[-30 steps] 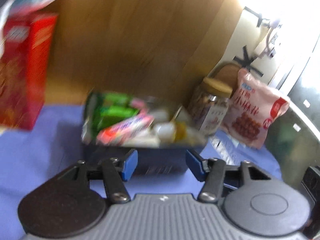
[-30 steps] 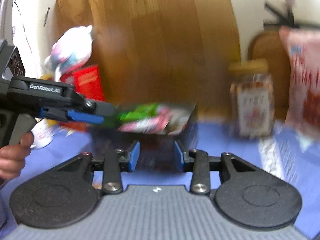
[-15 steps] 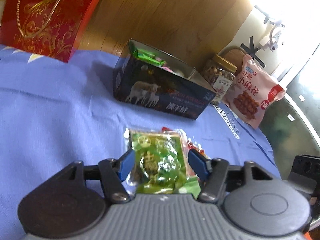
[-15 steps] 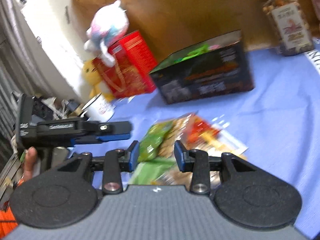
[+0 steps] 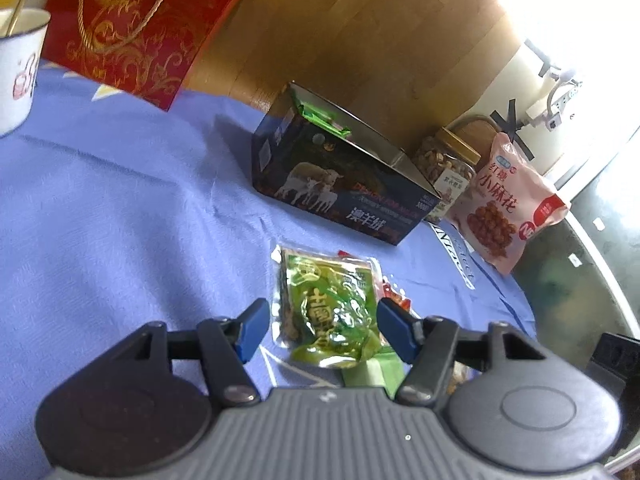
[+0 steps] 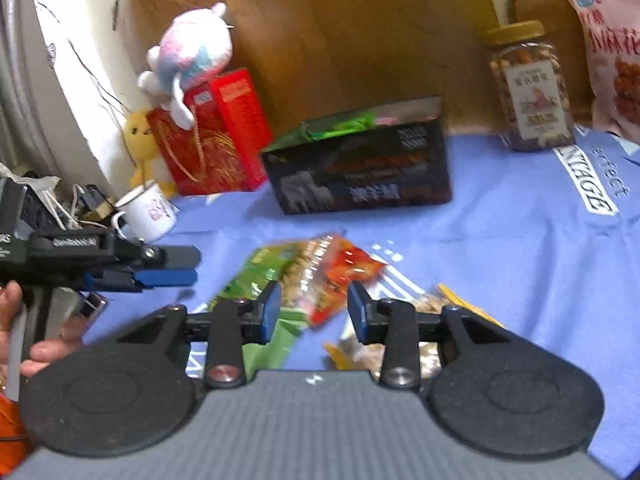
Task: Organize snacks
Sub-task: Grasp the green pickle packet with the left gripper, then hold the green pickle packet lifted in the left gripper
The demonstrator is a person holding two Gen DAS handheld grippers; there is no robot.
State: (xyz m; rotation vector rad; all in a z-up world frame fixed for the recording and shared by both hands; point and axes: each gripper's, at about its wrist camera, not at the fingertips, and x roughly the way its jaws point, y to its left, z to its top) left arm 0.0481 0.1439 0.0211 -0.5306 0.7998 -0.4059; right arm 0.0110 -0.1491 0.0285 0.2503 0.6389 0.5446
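Since a sec ago both grippers have swung off the dark box at the back and dropped toward the loose packets up front; in the left wrist view the box was filling the frame, now it sits further back and the green packet [image 5: 326, 308] lies between my left fingertips. Going L to R: a white mug [image 5: 18, 68] at the far left, then a red gift bag [image 5: 140, 28], then the dark box [image 5: 340, 184] w/ snacks already inside, a nut jar [image 5: 446, 170] just beside its right end, and a pink snack bag [image 5: 508, 208] leaning at the far right, all on the blue cloth [image 5: 120, 208]. I read the step as picking the next loose packet to go in the box, so the job looks partway done. Left gripper [image 5: 320, 330]: jaws have just been opening, now spread wider than the green packet, pads either side of it and not pressing, nothing held. Next I'd judge it needs to come lower and close on the packet; it's thin, crinkly and flat on the cloth, so it could slip. Right gripper [image 6: 314, 312]: jaws part spread, above the red-orange packet [image 6: 336, 276] in the pile, a yellow packet [image 6: 452, 304] off to its right; I see no pinch, it holds nothing, though the view is a bit blurred.
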